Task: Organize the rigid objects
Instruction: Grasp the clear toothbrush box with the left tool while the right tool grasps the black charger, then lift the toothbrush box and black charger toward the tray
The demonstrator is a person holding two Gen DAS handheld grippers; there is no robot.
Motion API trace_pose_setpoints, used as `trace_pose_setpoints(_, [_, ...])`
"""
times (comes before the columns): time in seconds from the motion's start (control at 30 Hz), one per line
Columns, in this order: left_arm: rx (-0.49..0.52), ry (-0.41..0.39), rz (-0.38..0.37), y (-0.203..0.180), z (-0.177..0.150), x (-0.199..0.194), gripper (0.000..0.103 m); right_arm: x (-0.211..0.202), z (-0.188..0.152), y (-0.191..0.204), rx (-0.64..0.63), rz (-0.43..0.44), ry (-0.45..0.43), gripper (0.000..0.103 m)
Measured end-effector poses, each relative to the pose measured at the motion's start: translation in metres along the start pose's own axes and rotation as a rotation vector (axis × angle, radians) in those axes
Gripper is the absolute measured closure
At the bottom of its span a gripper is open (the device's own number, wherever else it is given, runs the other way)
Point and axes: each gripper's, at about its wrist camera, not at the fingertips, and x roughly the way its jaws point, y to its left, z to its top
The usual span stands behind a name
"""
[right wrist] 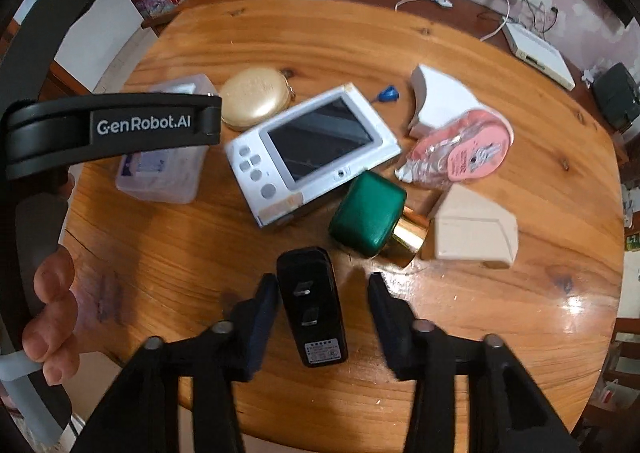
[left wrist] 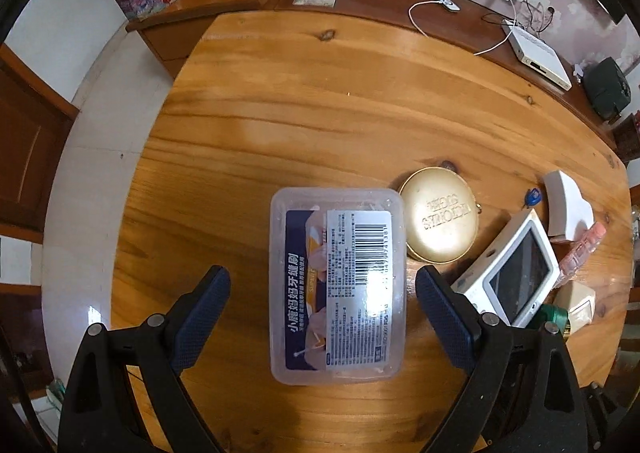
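Wooden worktop carries both targets. Left gripper is spread astride the clear plastic box, long axis running away between its fingers. Right gripper (also spread) straddles the black charger, likewise aligned lengthwise.

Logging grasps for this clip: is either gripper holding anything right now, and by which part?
Nothing is held. The left gripper straddles the clear plastic box, the right gripper the black plug adapter, both open.
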Motion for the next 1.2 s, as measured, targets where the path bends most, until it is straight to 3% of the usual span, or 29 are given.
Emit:
trace_pose_setpoints(0.07, [-0.017,0.001,0.003,0.003,0.001,0.002,0.014,0.003,0.000,-0.001,0.006,0.012,0.017,0.072])
trace_pose_setpoints(0.33, [-0.017,-0.008,0.033,0.003,0.000,0.003,0.035,0.005,-0.002,0.006,-0.013,-0.003,0.030,0.078])
trace_pose_setpoints(0.5, [-0.030,0.001,0.037,0.007,-0.003,0.003,0.036,-0.002,-0.007,0.003,0.009,0.006,-0.004,0.078])
trace_pose_setpoints(0.6, [-0.032,0.012,0.000,0.012,-0.007,-0.008,0.036,-0.014,-0.010,-0.003,0.016,0.012,-0.047,0.078])
trace_pose_setpoints(0.87, [0.007,-0.122,-0.051,0.024,-0.030,-0.107,0.036,-0.089,-0.038,-0.015,0.058,0.066,-0.201,0.078])
trace_pose_setpoints(1.2, [0.124,-0.234,-0.126,0.024,-0.099,-0.217,0.036,-0.191,-0.103,-0.005,0.033,0.101,-0.387,0.078])
